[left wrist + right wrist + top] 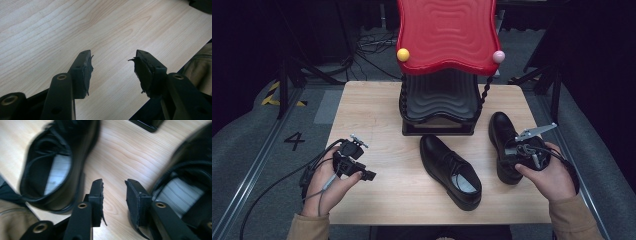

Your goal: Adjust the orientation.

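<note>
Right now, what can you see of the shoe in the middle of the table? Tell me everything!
The middle shoe is a black lace-up dress shoe that looks like smooth, slightly shiny leather. It lies flat on its sole on the wooden table, toe towards the black stand, heel towards the person, slanted a little. Its opening shows a pale striped insole. Nothing grips or touches it.

Bare table (377,165) lies open before my left gripper (357,167). Two black shoes (451,170) (504,137) crowd my right gripper (113,195); the red-topped rack (439,107) blocks the far middle.
</note>
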### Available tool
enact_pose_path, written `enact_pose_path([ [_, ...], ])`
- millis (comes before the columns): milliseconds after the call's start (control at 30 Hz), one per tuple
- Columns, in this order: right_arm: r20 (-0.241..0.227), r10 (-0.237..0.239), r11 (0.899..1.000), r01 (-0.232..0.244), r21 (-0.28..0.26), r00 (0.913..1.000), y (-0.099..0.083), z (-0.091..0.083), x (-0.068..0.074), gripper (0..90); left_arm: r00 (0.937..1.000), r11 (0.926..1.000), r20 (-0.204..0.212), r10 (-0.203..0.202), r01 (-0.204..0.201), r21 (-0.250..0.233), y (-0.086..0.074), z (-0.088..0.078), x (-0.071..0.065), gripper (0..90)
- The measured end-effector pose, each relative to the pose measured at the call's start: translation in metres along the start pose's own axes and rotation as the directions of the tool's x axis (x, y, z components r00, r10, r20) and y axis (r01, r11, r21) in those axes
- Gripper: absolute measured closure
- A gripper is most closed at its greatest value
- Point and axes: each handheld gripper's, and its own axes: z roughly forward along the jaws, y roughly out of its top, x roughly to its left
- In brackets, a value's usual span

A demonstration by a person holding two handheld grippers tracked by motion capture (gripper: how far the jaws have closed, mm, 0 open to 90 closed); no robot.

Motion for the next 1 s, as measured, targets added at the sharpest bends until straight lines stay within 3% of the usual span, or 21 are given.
enact_pose_path([
  [100, 0.007, 0.034, 0.999, -0.034, 0.015, 0.9994, -0.002, 0.008, -0.01, 63.7, 1.0, 1.0, -0.007, -0.003, 0.003, -0.003, -0.001, 0.0, 0.001, 48.4],
  [300, 0.08, 0.075, 0.996, -0.078, 0.04, 0.9939, -0.002, 0.021, -0.025, 63.1, 0.9997, 0.9998, -0.008, -0.021, 0.021, 0.001, -0.006, 0.0, 0.003, 48.3],
  [467, 0.084, 0.093, 0.99, -0.101, 0.093, 0.9921, -0.003, 0.04, -0.034, 64.2, 0.9997, 0.9997, -0.01, -0.024, 0.024, 0.008, -0.008, 0.001, 0.004, 48.0],
  [633, 0.08, 0.103, 0.983, -0.114, 0.144, 0.9914, -0.006, 0.057, -0.04, 76.0, 0.9996, 0.9998, -0.022, -0.02, 0.02, 0.01, -0.009, 0.001, 0.005, 47.6],
  [700, 0.077, 0.11, 0.982, -0.12, 0.144, 0.991, -0.006, 0.058, -0.04, 78.7, 0.9994, 0.9994, -0.012, -0.033, 0.033, 0.007, -0.009, 0.001, 0.004, 47.6],
  [867, 0.094, 0.117, 0.98, -0.13, 0.148, 0.9886, -0.007, 0.057, -0.039, 82.6, 0.9996, 0.9997, -0.02, -0.02, 0.02, 0.01, -0.008, 0.001, 0.005, 47.7],
  [1000, 0.131, 0.146, 0.979, -0.162, 0.125, 0.9807, -0.01, 0.053, -0.043, 85.4, 0.9997, 0.9997, -0.008, -0.024, 0.024, 0.006, -0.007, 0.001, 0.004, 47.9],
])
